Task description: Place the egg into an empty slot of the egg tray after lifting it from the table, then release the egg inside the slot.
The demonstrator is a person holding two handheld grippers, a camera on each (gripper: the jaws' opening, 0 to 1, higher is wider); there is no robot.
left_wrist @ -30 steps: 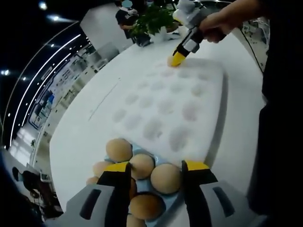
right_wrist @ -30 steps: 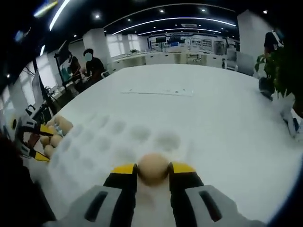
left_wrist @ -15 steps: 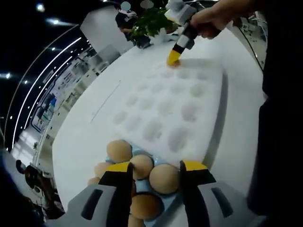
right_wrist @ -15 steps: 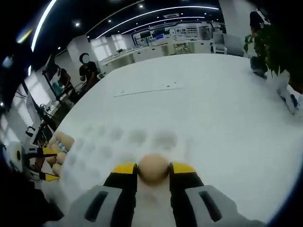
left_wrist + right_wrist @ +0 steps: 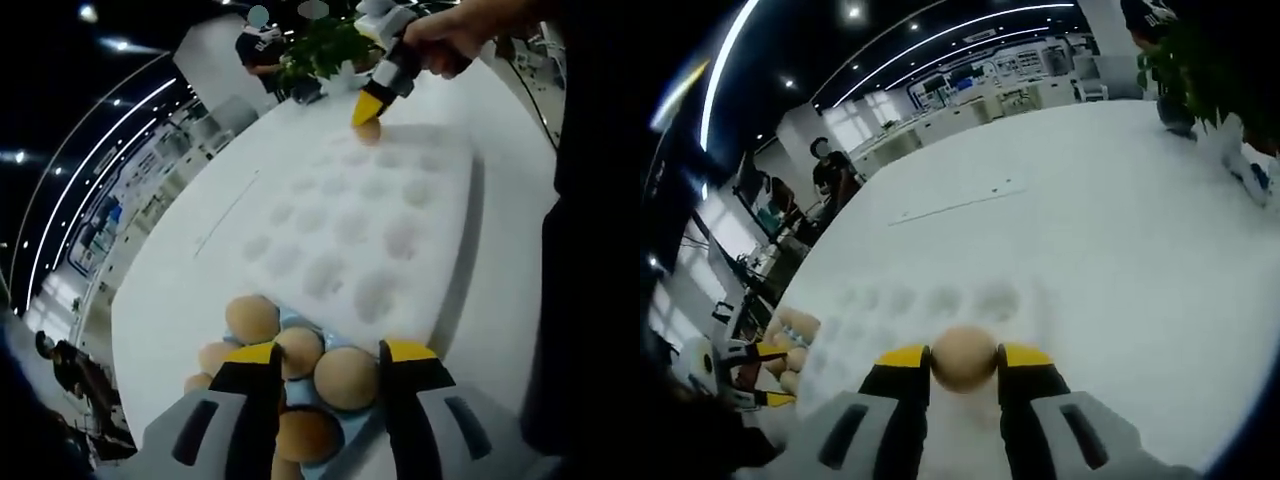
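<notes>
A tan egg [image 5: 963,362] sits between the yellow-tipped jaws of my right gripper [image 5: 963,352], which is shut on it above the near end of the white egg tray [image 5: 902,303]. In the left gripper view a hand holds that right gripper [image 5: 368,108] over the far corner of the white egg tray [image 5: 372,215], with the egg [image 5: 369,129] at its tip. My left gripper [image 5: 330,352] stands open just above several tan eggs [image 5: 251,317] in a blue carton [image 5: 300,322]. In the right gripper view the left gripper [image 5: 740,372] is at the far left beside those eggs [image 5: 795,328].
The white table [image 5: 1110,230] stretches far beyond the tray. A potted plant [image 5: 325,45] stands at its far end and also appears as a plant [image 5: 1225,60] at the upper right. People stand by the table's edge [image 5: 830,170]. A dark sleeve [image 5: 590,250] runs down the right side.
The right gripper, still shut on the egg, has risen and tilted above the tray's far corner. The left gripper has stayed over the carton of eggs.
</notes>
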